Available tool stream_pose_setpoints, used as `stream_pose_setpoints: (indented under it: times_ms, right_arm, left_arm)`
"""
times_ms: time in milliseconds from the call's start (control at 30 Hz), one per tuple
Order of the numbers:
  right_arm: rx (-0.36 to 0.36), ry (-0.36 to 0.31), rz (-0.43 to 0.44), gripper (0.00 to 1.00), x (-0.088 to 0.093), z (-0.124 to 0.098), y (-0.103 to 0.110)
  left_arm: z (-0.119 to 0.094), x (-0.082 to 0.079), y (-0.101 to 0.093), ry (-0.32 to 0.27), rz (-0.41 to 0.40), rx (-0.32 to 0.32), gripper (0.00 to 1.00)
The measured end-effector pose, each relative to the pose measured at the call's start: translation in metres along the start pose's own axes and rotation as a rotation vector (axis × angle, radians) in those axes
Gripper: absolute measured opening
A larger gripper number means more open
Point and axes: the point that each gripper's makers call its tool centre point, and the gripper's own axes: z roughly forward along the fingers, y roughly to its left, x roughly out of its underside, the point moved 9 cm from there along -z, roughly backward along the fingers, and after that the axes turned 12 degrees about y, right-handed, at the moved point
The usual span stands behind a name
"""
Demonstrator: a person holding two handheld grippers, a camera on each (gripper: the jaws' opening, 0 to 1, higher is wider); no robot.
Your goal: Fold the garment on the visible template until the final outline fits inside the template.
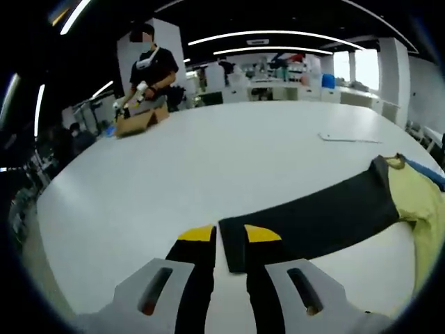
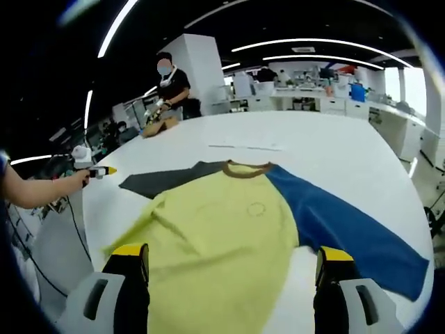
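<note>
Left gripper [image 1: 229,235] nearest in the left gripper view, jaws a little apart, yellow tips right at the cuff end of the dark sleeve [image 1: 313,216]; one tip overlaps the cuff edge, but can't tell if it's pinching fabric. Sleeve runs off toward the yellow body of the garment [image 1: 424,209]. In the right gripper view, right gripper [image 2: 233,256] jaws spread wide, nothing between them, straddling the near hem of the garment [image 2: 222,236], which lies flat on the white table [image 2: 334,153]: yellow torso, brown collar, blue sleeve [image 2: 348,233], dark sleeve [image 2: 163,181] with the left gripper [image 2: 101,170] at its end. Beyond the collar, a thin flat sheet [image 2: 243,147]. At the far table edge, a person [image 2: 174,87] works at a cardboard box [image 1: 139,122]. Desks and clutter behind.
</note>
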Motion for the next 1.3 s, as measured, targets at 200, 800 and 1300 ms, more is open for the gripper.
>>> stream_pose_setpoints:
  times_ms: [200, 800, 1300]
  right_arm:
    - [-0.002, 0.000, -0.006, 0.99, 0.002, -0.004, 0.002]
    - [-0.005, 0.041, -0.038, 0.99, 0.025, -0.014, 0.018]
    - [0.007, 0.081, -0.028, 0.95, 0.056, -0.017, 0.030]
  left_arm:
    - [-0.010, 0.000, -0.018, -0.038, 0.038, 0.079, 0.32]
    - [-0.051, 0.015, -0.092, -0.119, 0.175, 0.465, 0.74]
    - [-0.095, 0.049, -0.144, -0.080, 0.298, 0.659, 0.78]
